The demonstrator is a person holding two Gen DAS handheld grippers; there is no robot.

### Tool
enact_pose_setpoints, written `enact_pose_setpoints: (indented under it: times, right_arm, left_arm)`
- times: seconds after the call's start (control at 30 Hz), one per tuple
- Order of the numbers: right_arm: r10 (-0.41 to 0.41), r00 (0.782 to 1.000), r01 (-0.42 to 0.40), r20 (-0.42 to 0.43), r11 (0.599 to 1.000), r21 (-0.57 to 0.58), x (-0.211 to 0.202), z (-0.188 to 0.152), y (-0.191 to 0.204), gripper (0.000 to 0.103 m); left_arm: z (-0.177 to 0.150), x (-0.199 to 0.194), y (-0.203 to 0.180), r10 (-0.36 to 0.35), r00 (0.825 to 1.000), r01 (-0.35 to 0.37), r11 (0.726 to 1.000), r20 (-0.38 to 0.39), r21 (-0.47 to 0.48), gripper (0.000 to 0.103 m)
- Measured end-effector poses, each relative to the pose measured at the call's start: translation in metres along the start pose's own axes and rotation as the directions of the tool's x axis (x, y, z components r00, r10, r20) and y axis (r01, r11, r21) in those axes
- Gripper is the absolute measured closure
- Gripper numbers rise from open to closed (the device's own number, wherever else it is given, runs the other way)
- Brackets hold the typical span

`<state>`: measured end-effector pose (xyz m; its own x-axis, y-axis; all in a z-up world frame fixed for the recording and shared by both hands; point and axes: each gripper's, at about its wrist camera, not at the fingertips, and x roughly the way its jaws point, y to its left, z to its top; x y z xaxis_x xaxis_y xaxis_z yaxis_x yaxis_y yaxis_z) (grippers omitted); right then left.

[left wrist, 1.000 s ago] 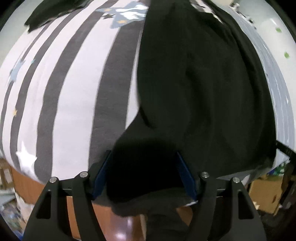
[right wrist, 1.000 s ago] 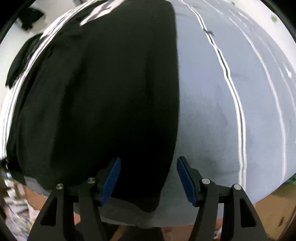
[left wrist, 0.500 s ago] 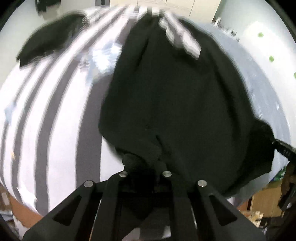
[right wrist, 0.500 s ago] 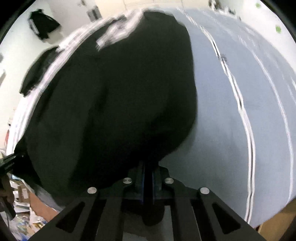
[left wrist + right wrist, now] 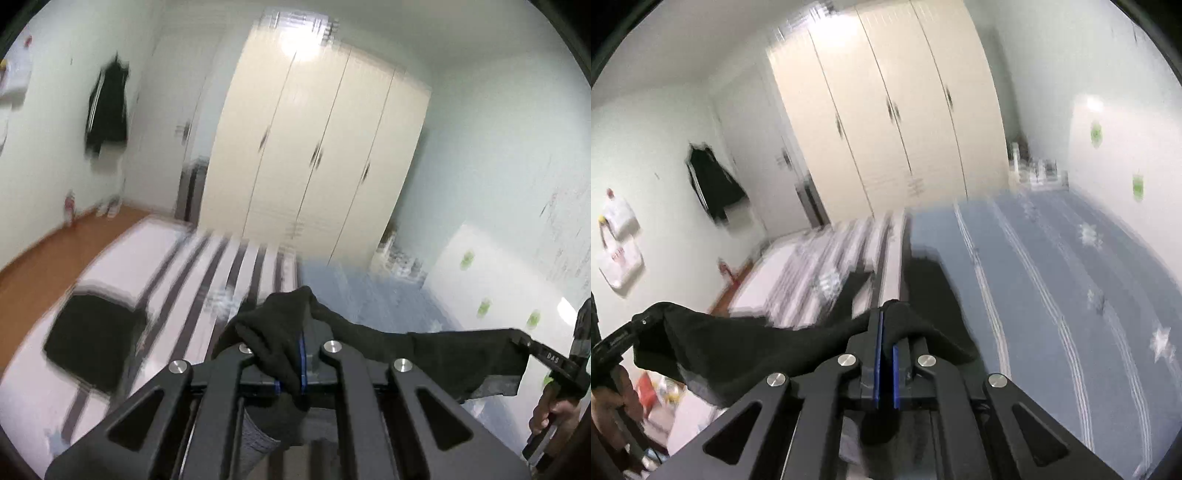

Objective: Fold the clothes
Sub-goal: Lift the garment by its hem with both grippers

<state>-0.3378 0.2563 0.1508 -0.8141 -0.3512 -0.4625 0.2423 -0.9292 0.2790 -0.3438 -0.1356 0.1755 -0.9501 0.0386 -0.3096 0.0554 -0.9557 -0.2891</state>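
Observation:
A black garment [image 5: 436,354] hangs stretched between my two grippers, lifted above the bed. My left gripper [image 5: 291,354] is shut on one corner of it, the cloth bunched over the blue pads. My right gripper [image 5: 886,332] is shut on the other corner, and the black garment [image 5: 753,347] runs from it to the left. Each wrist view shows the other gripper at its edge: the right gripper [image 5: 546,358] at far right, the left gripper [image 5: 624,336] at far left. Most of the garment hangs below, out of sight.
The bed has a striped white and grey cover [image 5: 173,273] on the left and a blue cover [image 5: 1052,280] on the right. A second folded black garment [image 5: 92,339] lies on the striped side. A cream wardrobe [image 5: 314,140] stands beyond the bed. A dark jacket [image 5: 107,107] hangs on the wall.
Both grippers closed on the garment's near edge and rose sharply, pulling it up off the bed. The cameras now face the wardrobe instead of the bedcover.

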Motion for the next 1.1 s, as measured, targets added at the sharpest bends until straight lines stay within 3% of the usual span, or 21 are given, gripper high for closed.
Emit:
enact_pose_setpoints:
  times: [0.07, 0.17, 0.3, 0.43, 0.47, 0.53, 0.63, 0.77, 0.83, 1.0, 1.1]
  right_arm:
    - [0.028, 0.995, -0.027, 0.098, 1.0, -0.011, -0.043, 0.058, 0.02, 0.099]
    - [0.073, 0.97, -0.067, 0.234, 0.997, -0.035, -0.11, 0.138, 0.05, 0.099]
    - [0.114, 0.902, -0.067, 0.416, 0.99, -0.126, -0.214, 0.227, 0.098, 0.099]
    - [0.148, 0.82, -0.063, 0.552, 0.983, -0.17, -0.312, 0.284, 0.138, 0.099]
    - [0.154, 0.801, -0.058, 0.579, 0.982, -0.18, -0.331, 0.294, 0.148, 0.099]
    - [0.128, 0.779, -0.004, 0.614, 0.98, -0.2, -0.359, 0.311, 0.171, 0.099]
    - [0.095, 0.786, 0.037, 0.611, 0.979, -0.2, -0.373, 0.337, 0.193, 0.099]
    - [0.056, 0.839, 0.043, 0.541, 0.985, -0.167, -0.343, 0.354, 0.2, 0.099]
    - [0.025, 0.859, 0.057, 0.511, 0.988, -0.144, -0.319, 0.357, 0.194, 0.099]
    - [-0.038, 0.941, 0.06, 0.335, 0.997, -0.055, -0.207, 0.373, 0.143, 0.099]
    - [-0.061, 0.974, 0.065, 0.219, 0.998, -0.01, -0.121, 0.377, 0.099, 0.099]
  left_arm:
    - [0.06, -0.038, -0.012, -0.023, 0.996, 0.02, 0.999, 0.087, 0.029, 0.098]
    - [0.135, -0.093, -0.03, -0.074, 0.979, 0.059, 0.995, 0.19, 0.082, 0.098]
    - [0.223, -0.16, -0.052, -0.158, 0.942, 0.114, 0.98, 0.297, 0.161, 0.098]
    - [0.311, -0.228, -0.075, -0.246, 0.886, 0.157, 0.957, 0.393, 0.244, 0.098]
    - [0.327, -0.239, -0.077, -0.26, 0.88, 0.167, 0.953, 0.398, 0.254, 0.098]
    - [0.352, -0.248, -0.08, -0.275, 0.888, 0.192, 0.95, 0.368, 0.247, 0.098]
    - [0.37, -0.239, -0.081, -0.287, 0.908, 0.221, 0.947, 0.304, 0.234, 0.098]
    - [0.368, -0.213, -0.08, -0.269, 0.932, 0.214, 0.949, 0.245, 0.23, 0.098]
    - [0.363, -0.181, -0.078, -0.254, 0.948, 0.213, 0.954, 0.193, 0.21, 0.098]
    - [0.336, -0.067, -0.071, -0.189, 0.981, 0.179, 0.971, 0.05, 0.161, 0.098]
    - [0.313, 0.006, -0.071, -0.134, 0.991, 0.134, 0.982, -0.013, 0.135, 0.098]
